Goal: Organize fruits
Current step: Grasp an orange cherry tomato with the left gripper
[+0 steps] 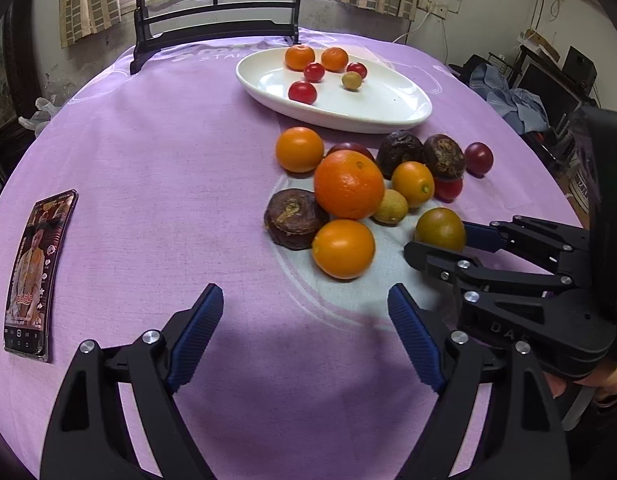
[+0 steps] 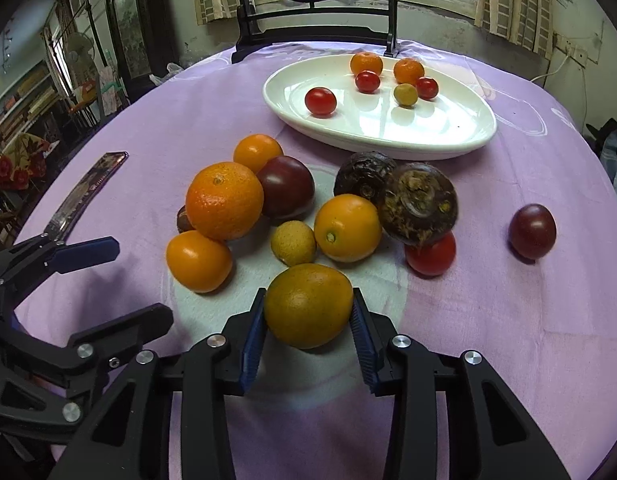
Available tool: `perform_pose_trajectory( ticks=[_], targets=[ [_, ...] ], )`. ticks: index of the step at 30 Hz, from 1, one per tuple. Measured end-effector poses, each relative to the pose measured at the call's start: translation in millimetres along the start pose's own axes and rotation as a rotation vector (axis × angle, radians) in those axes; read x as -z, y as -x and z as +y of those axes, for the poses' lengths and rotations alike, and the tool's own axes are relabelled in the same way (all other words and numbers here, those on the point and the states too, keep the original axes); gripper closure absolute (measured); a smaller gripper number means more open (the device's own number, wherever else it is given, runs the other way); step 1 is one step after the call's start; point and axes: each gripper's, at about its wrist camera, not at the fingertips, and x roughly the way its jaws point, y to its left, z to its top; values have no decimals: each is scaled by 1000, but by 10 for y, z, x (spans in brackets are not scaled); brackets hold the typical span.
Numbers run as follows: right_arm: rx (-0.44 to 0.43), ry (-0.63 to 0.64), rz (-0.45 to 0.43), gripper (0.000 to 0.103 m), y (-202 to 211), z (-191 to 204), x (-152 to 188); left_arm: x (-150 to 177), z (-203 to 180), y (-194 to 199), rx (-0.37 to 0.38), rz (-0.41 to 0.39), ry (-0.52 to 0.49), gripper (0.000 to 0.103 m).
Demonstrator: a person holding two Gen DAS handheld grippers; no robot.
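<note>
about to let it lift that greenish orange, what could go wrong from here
1. The right gripper pinches the round greenish orange with only its pad tips, so it may squirt out on lifting.
2. If dropped, it could roll into the loose pile, nudging the small yellow fruit or the orange tomato.
3. The open left gripper hovers close beside; the two could bump on the way to the white dish.
</note>
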Motion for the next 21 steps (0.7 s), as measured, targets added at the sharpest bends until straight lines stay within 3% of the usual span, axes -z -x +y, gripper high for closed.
perform_pose_trajectory(
  ticks=[8,9,13,16,21],
  targets=[
    [-12,-80,-21,63,242,-338,301,-35,-190,-169,-11,48,3,23],
    [-15,-87,-25,63,264,-371,329,-42,-212,-201,-15,55,1,31],
    [-21,-98,-41,62,333,-446,390,-126,-295,-299,-65,67,-12,38],
    [-33,-100,-48,62,351,-455,410,-199,-292,-330,-109,64,-6,53],
    [-45,-90,-54,62,367,-437,421,-223,-235,-301,-89,63,6,66]
  ],
)
